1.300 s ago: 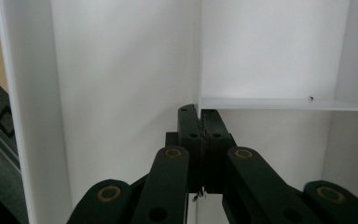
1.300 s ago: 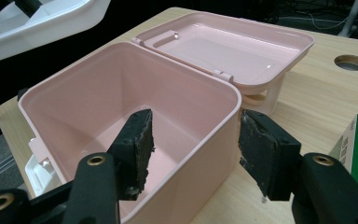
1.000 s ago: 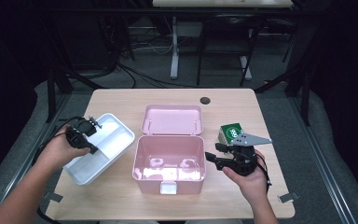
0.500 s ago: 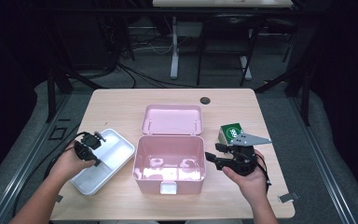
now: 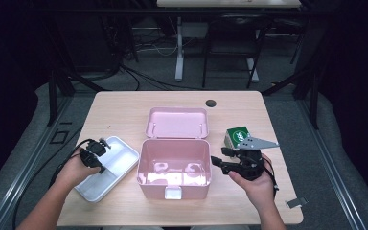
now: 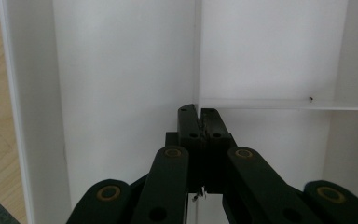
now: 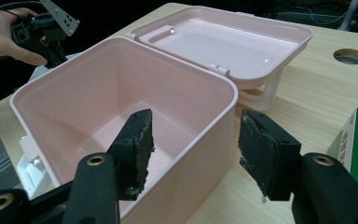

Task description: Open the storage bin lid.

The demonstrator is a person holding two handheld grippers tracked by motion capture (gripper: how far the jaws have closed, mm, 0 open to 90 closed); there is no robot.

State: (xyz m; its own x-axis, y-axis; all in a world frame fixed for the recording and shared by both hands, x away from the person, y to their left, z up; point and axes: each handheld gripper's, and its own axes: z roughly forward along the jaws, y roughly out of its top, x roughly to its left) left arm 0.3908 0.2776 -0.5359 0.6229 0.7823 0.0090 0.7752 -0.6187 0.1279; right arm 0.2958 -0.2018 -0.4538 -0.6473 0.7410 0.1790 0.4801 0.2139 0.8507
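A white divided tray (image 5: 120,155) lies at the table's left. My left gripper (image 5: 98,160) points down into it, shut on its thin divider wall (image 6: 198,56); the left gripper view shows the jaws (image 6: 199,112) closed together over the tray floor (image 6: 121,70). An open pink box (image 5: 172,184) stands in the middle, empty, its lid (image 5: 177,122) folded back. My right gripper (image 5: 219,159) sits just off the box's right wall (image 7: 200,154), open with nothing between the pads (image 7: 193,126). A green carton (image 5: 237,135) stands behind the right gripper.
A round cable hole (image 5: 211,102) sits in the tabletop behind the lid. A small metal piece (image 5: 294,203) lies near the front right corner. The other hand and its gripper (image 7: 46,32) appear beyond the box in the right gripper view.
The left hand has come down and toward the front with the white tray, which now rests lower and nearer the table's front left. The right gripper has stayed put.
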